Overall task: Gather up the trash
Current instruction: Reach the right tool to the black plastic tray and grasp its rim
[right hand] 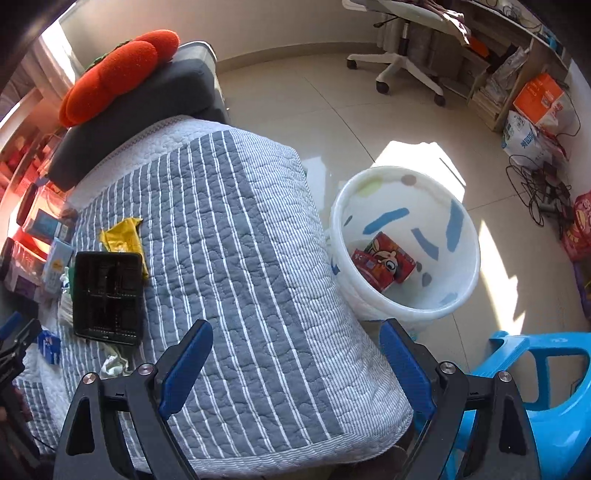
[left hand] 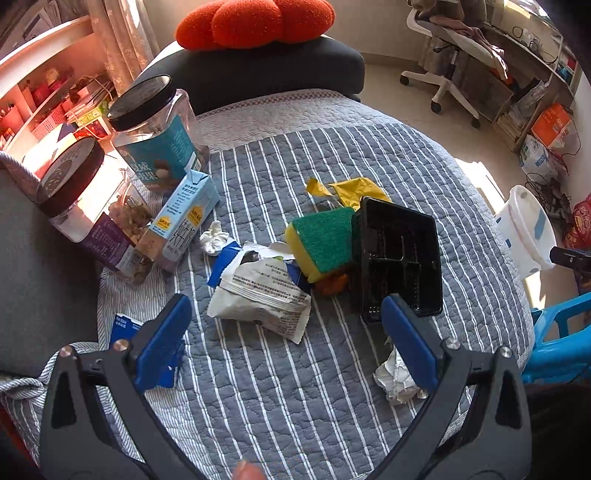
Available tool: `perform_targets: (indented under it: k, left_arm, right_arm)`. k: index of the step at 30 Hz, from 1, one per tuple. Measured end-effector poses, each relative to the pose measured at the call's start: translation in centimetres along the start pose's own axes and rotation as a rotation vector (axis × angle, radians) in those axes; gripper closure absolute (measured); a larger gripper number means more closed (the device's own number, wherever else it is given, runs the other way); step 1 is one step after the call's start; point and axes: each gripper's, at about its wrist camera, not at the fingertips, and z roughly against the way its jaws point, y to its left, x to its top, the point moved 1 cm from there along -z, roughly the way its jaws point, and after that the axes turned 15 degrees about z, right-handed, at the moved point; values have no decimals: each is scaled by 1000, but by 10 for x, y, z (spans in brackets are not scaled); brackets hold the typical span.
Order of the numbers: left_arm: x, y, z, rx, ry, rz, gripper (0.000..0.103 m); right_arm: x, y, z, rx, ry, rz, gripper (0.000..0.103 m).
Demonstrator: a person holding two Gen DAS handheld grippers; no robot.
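On the quilt [left hand: 295,387], a light, crinkly wrapper [left hand: 258,299] just ahead of the wide-open, empty left gripper [left hand: 286,332] is best pinched at an edge.

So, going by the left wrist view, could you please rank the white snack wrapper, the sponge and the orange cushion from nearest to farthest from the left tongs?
1. White snack wrapper, just ahead between the tongs.
2. Sponge, beyond it, slightly right.
3. Orange cushion, far back on the dark seat.

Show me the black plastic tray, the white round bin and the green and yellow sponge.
black plastic tray [left hand: 400,254], left wrist view, inner floor
white round bin [right hand: 436,206], right wrist view, inside wall
green and yellow sponge [left hand: 325,236], left wrist view, green face
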Motion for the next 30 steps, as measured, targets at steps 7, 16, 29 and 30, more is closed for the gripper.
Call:
perform_targets:
  k: [7, 16, 29, 30]
  left_arm:
    - [7, 62, -13, 69, 54, 66, 1]
    - [8, 124, -42, 138, 205, 146, 1]
    - [-4, 157, -80, 178, 322, 298, 1]
    - [-4, 158, -80, 180, 314, 327, 1]
  right_arm:
    - [18, 65, -27, 59, 44, 69, 10]
    - [41, 144, -68, 115, 120, 143, 10]
    - [59, 207, -120, 169, 204, 159, 10]
    - [60, 208, -122, 169, 208, 158, 10]
